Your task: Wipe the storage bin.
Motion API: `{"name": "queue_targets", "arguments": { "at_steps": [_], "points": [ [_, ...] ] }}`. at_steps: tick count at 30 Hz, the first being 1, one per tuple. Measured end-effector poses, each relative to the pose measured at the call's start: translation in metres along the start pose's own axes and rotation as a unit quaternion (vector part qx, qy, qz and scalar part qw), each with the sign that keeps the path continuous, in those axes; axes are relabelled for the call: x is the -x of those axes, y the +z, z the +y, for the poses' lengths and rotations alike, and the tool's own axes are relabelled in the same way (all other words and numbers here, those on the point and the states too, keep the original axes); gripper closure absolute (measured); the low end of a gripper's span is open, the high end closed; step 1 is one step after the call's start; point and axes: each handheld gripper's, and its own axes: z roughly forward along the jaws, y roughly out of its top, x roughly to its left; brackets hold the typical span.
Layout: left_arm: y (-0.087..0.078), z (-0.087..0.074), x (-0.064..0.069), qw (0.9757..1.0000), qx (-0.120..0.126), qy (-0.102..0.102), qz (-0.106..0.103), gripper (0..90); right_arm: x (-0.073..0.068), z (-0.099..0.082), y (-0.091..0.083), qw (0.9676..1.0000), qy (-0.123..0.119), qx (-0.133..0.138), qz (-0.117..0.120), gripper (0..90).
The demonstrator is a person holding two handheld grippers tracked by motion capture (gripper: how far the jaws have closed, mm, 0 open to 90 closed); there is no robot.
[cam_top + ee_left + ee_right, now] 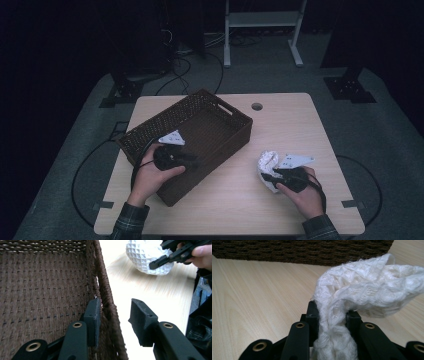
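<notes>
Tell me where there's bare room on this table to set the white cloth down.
Bare wood lies between the basket and the white cloth, and along the table's far right. The basket's floor is bare too. Crowded: the basket's near rim by the left gripper; the right gripper.

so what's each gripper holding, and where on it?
Right gripper: shut on a bunched fold of the white knit cloth. Left gripper: nothing, jaws open astride the basket wall.

Plaid sleeves; each black claw (pixel 332 315) has brass-ringed screw holes.
</notes>
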Motion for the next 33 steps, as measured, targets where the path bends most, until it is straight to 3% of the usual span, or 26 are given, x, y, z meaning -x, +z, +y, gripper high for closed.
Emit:
{"name": "queue_targets", "arguments": {
  "at_steps": [13,18,25,30,33],
  "points": [
    [-0.027,-0.030,0.009,0.9995,-0.028,-0.010,-0.007,70.7,0.005,-0.005,-0.008,0.9999,0.008,0.001,-0.012,70.8],
    [-0.029,-0.041,0.010,0.9989,-0.033,-0.032,-0.003,72.3,0.005,-0.007,-0.009,0.9999,0.007,-0.002,-0.015,70.8],
    [-0.035,-0.045,0.011,0.9989,-0.029,-0.036,0.005,70.6,0.005,-0.007,-0.008,0.9999,0.002,-0.002,-0.016,70.6],
    [-0.035,-0.047,0.012,0.9988,-0.030,-0.039,-0.007,79.7,0.005,-0.007,-0.010,0.9998,0.003,0.000,-0.019,70.6],
    [-0.034,-0.046,0.012,0.9988,-0.032,-0.037,-0.006,80.3,0.005,-0.007,-0.011,0.9998,0.003,0.000,-0.019,70.6]
  ]
}}
